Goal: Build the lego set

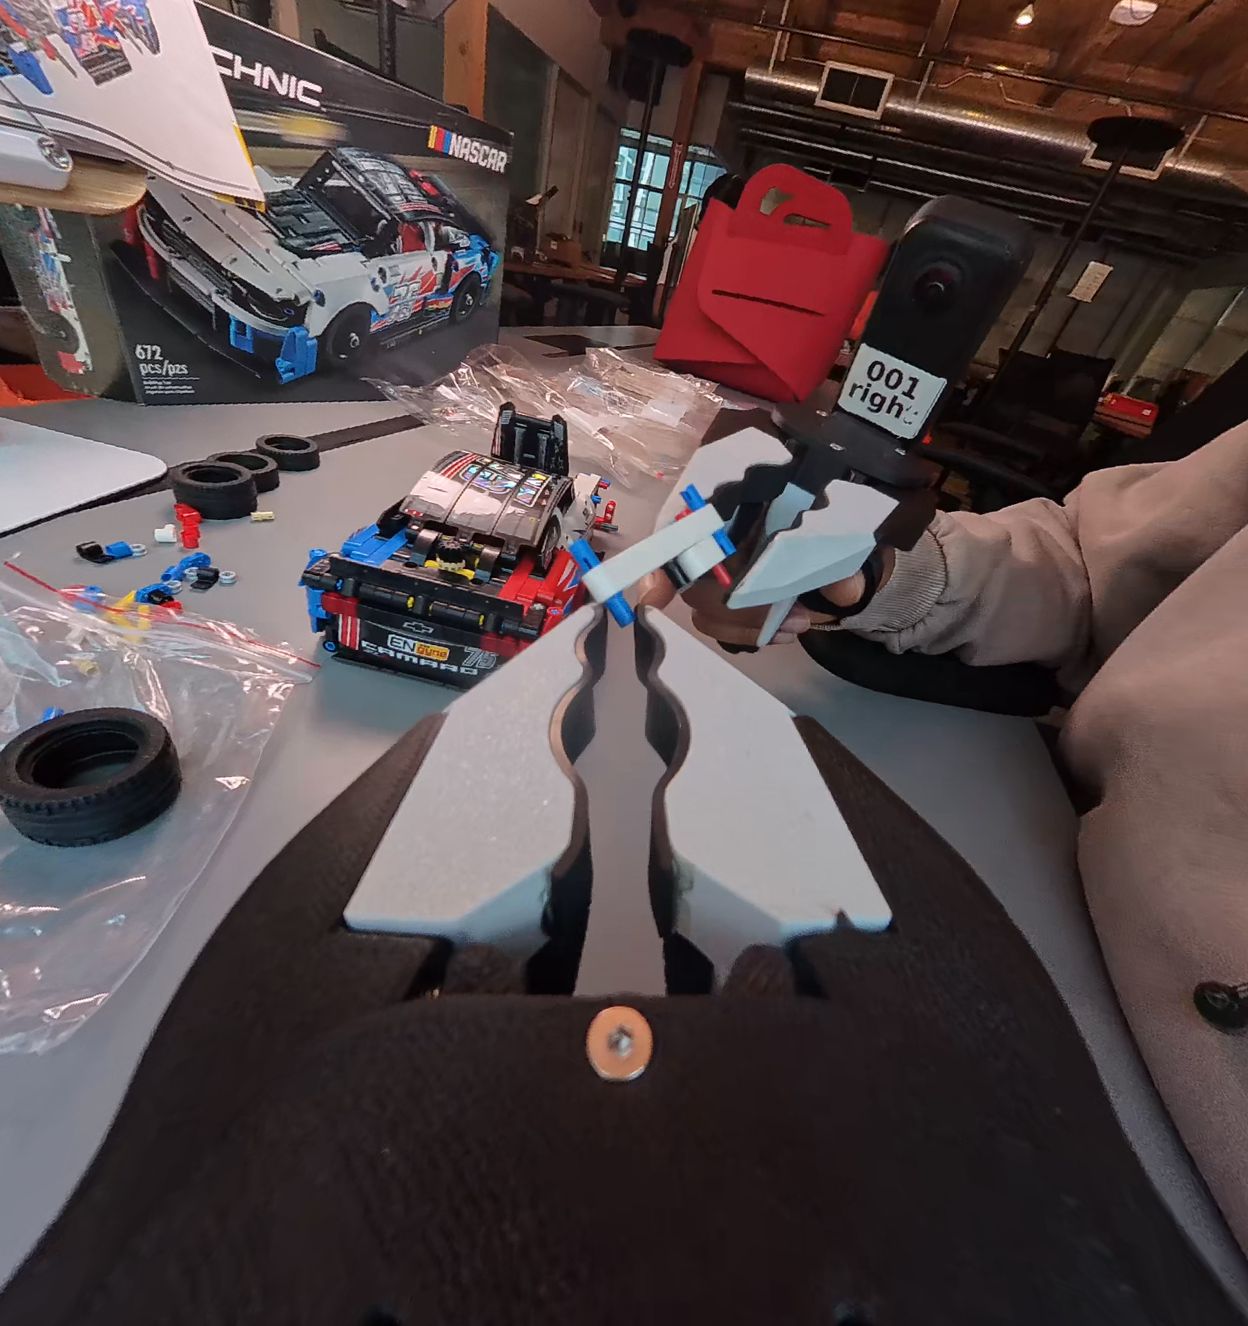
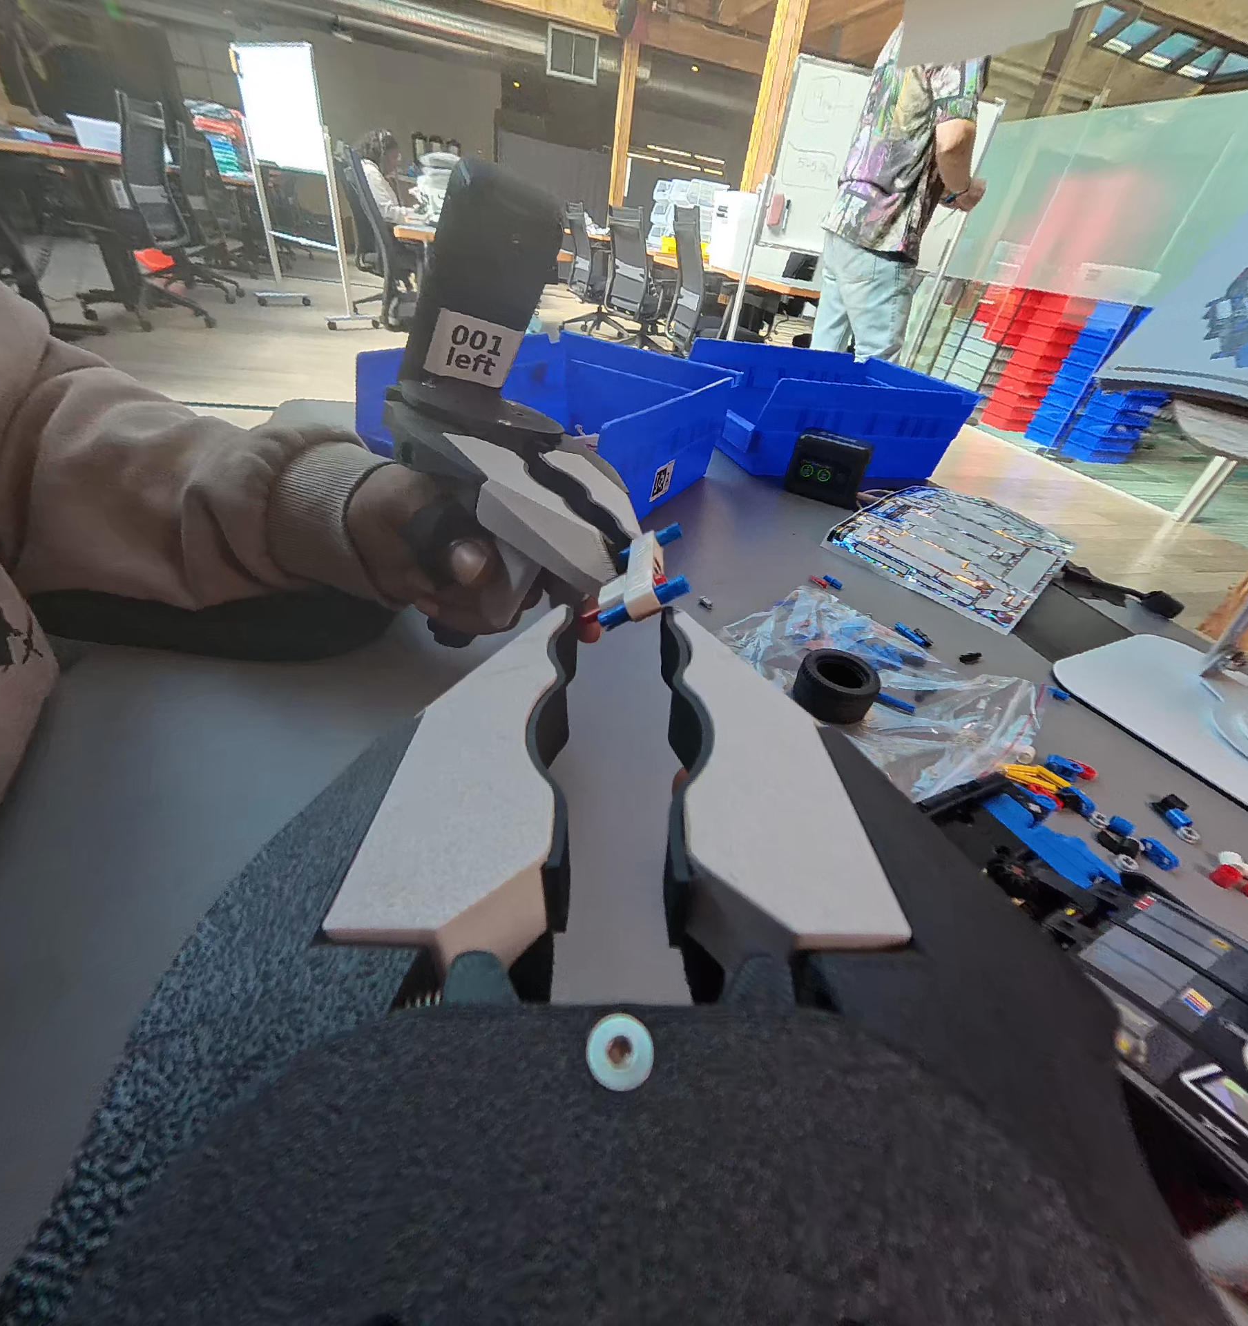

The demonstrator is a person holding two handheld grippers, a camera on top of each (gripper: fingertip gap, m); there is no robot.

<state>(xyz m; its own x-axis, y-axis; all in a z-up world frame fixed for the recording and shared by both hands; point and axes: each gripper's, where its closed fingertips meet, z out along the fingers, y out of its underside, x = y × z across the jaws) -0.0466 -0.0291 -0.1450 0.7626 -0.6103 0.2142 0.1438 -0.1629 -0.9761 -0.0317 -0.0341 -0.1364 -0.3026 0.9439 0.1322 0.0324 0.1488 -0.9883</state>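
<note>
- Above the grey tabletop (image 1: 391,753), in front of the person's chest, the two claws meet tip to tip around one small white lego piece (image 1: 649,552) with blue pins through it and a red pin at one end.
- Left claw (image 1: 617,621): nearly closed, the tips pinching a blue pin at the near end of the piece. The right wrist view agrees: the left claw (image 2: 624,556) has its tips drawn together on the white lego piece (image 2: 631,585).
- Right claw (image 2: 618,624): fingers a moderate gap apart, with the piece just at the tips and the red pin against the inner edge of one finger. From the left wrist view the piece runs in between the fingers of the right claw (image 1: 703,549). I cannot tell whether they press on it or only bracket it.
- The piece is held in the air, clear of the tabletop.
- Lego car (image 1: 456,567): partly built and without wheels, on the tabletop just beyond the left claw's tips and left of the held piece. In the right wrist view the lego car (image 2: 1109,933) lies low at the right edge.
- Lone tyre (image 1: 86,775) on a clear plastic bag (image 1: 104,897), at the left.
- Three tyres (image 1: 244,470) in a row behind, well apart from the claws.
- Scatter of small loose parts (image 1: 176,567), blue, red and black, between the tyres and the car.
- Set box (image 1: 283,273) standing at the back, with a red paper carton (image 1: 764,287) to its right.
</note>
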